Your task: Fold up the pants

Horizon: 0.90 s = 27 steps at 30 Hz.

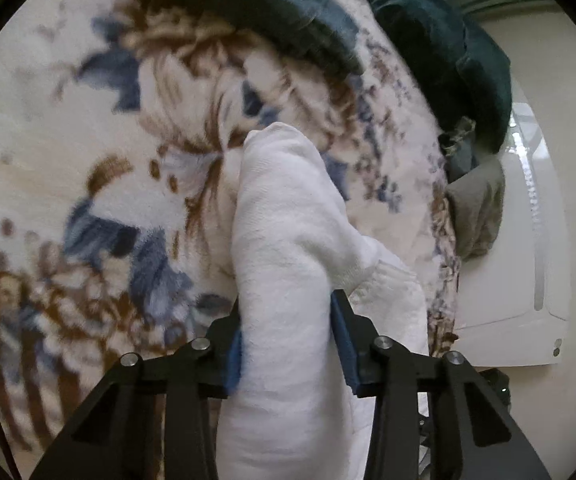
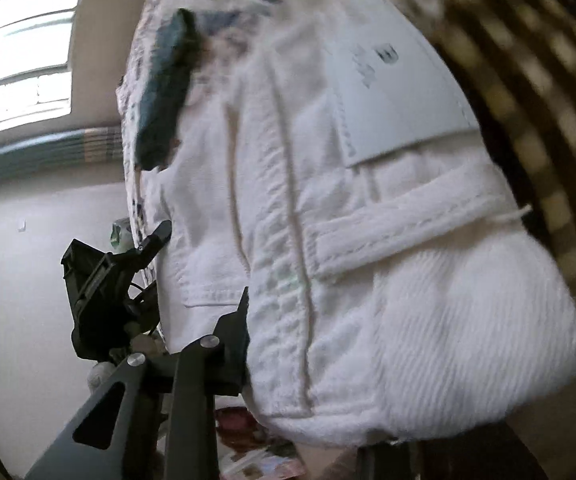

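The white pants (image 1: 288, 240) fill the middle of the left wrist view, bunched into a thick fold. My left gripper (image 1: 292, 344) is shut on that fold, blue pads on both sides of it. In the right wrist view the pants' waistband (image 2: 368, 240) with a belt loop and a white label (image 2: 400, 92) hangs close to the camera. My right gripper (image 2: 312, 340) is shut on the white pants; only its left finger (image 2: 235, 332) shows, the other is hidden behind the cloth. The left gripper's body (image 2: 103, 280) shows to the left.
A floral fleece blanket (image 1: 107, 160) in cream, brown and blue covers the bed under the pants. Dark teal garments (image 1: 428, 40) and a grey cloth (image 1: 476, 208) lie at its far edge. A window (image 2: 23, 48) and white wall stand at the left.
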Each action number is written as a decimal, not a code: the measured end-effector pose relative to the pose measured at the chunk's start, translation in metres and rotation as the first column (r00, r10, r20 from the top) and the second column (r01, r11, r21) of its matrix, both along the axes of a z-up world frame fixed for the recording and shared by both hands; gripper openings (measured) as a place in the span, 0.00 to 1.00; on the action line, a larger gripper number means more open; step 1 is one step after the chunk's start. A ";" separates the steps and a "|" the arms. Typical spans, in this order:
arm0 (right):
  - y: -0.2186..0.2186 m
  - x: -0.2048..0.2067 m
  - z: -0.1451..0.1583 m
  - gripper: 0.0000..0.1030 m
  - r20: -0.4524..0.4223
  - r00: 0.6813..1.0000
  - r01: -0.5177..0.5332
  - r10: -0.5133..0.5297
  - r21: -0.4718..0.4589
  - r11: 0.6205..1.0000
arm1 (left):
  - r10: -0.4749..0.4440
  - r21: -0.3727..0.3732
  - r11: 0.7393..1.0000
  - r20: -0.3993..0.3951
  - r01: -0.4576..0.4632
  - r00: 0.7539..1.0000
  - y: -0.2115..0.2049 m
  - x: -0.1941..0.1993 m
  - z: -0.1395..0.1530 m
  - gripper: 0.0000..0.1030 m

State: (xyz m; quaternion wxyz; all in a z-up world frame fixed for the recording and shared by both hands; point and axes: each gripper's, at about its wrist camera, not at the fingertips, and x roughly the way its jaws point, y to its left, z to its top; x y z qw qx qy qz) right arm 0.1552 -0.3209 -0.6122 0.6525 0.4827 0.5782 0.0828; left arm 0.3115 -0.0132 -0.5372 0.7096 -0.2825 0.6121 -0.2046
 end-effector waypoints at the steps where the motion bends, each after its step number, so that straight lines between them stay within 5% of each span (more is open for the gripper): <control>1: -0.004 0.001 0.011 0.30 0.012 1.000 -0.010 0.010 -0.002 1.000 | 0.003 0.003 1.000 0.007 -0.003 1.000 0.001 0.001 0.009 0.35; 9: 0.005 0.042 0.126 0.30 0.137 0.988 -0.073 0.077 -0.033 0.997 | 0.032 -0.020 0.999 0.094 -0.030 0.995 0.020 0.028 0.102 0.35; 18: 0.029 0.178 0.218 0.29 0.254 0.967 -0.009 0.036 -0.109 0.994 | 0.007 -0.079 0.997 0.174 0.007 0.985 0.037 0.182 0.157 0.35; 22: 0.043 0.272 0.213 0.29 0.292 0.956 0.031 0.001 -0.106 0.994 | -0.014 -0.061 0.998 0.197 0.027 0.980 0.049 0.278 0.150 0.35; 27: 0.072 0.391 0.146 0.29 0.302 0.953 0.035 -0.007 -0.088 0.995 | -0.006 -0.025 1.000 0.185 0.011 0.983 0.070 0.370 0.100 0.35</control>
